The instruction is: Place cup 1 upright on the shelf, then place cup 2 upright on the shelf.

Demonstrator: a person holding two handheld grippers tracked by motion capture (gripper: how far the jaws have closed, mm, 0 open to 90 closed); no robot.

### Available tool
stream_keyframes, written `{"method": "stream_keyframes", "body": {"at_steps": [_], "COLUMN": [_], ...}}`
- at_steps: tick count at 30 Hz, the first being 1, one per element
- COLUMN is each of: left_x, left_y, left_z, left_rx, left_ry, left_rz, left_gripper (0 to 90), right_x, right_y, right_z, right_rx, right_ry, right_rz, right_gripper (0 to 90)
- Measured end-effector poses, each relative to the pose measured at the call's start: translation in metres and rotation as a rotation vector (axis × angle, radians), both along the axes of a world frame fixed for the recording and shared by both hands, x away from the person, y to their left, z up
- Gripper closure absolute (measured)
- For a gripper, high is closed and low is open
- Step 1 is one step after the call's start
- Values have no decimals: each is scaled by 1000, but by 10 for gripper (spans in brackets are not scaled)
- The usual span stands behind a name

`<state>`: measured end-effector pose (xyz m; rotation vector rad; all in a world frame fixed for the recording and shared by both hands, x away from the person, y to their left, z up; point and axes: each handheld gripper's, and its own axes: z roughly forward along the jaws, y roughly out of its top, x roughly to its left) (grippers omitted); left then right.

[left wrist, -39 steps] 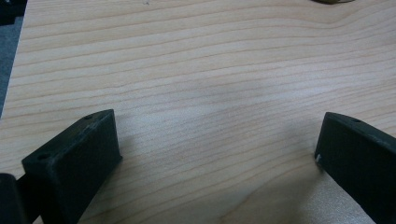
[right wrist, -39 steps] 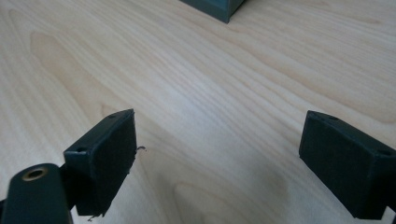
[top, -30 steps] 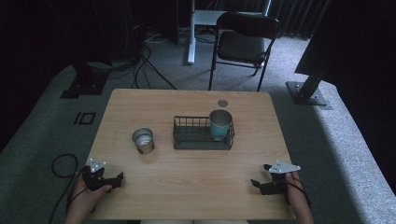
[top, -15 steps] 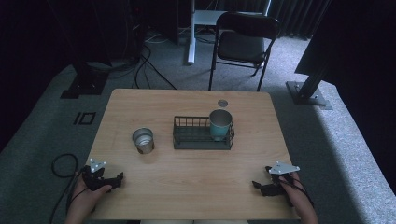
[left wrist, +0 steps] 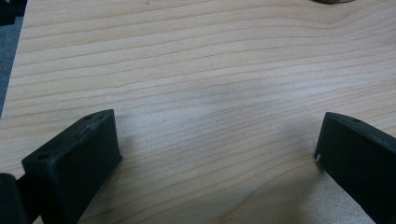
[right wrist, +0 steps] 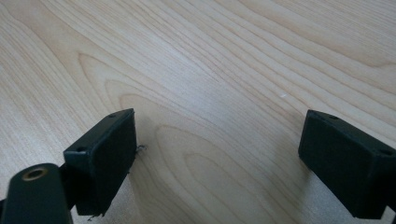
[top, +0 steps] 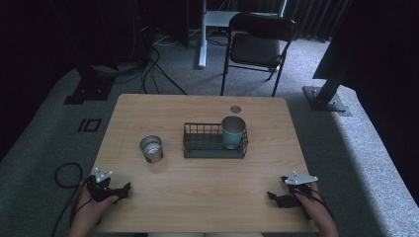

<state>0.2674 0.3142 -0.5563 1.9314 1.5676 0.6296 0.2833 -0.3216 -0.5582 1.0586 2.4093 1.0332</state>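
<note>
A black wire basket [top: 214,142] stands at the middle of the wooden table [top: 197,192], with a teal cup [top: 232,132] upright in its right end. A silver metal cup [top: 151,148] stands on the table to the basket's left. My left gripper [top: 124,190] rests near the front left corner, open, jaws wide apart over bare wood [left wrist: 219,126]. My right gripper [top: 272,196] rests near the front right corner, also open over bare wood [right wrist: 219,140]. Both hold nothing.
A small round grommet [top: 235,108] sits near the table's far edge. A black folding chair [top: 257,47] stands beyond the table. Cables [top: 148,74] and stand bases [top: 326,98] lie on the grey carpet around it.
The right gripper has shifted slightly toward the front edge. The left gripper and the cups stay where they were.
</note>
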Motion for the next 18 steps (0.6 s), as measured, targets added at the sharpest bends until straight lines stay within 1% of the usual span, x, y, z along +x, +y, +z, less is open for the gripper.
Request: {"method": "stream_keyframes", "body": {"at_steps": [13, 18], "left_x": [0, 0], "left_y": [0, 0], "left_z": [0, 0], "left_rx": [0, 1], "left_ry": [1, 2], "left_rz": [0, -2], "left_gripper": [4, 5], "right_x": [0, -1], "right_y": [1, 1], "right_z": [0, 0], "right_rx": [-1, 1], "right_ry": [0, -1], "right_rz": [-6, -18], "right_gripper": [110, 110]}}
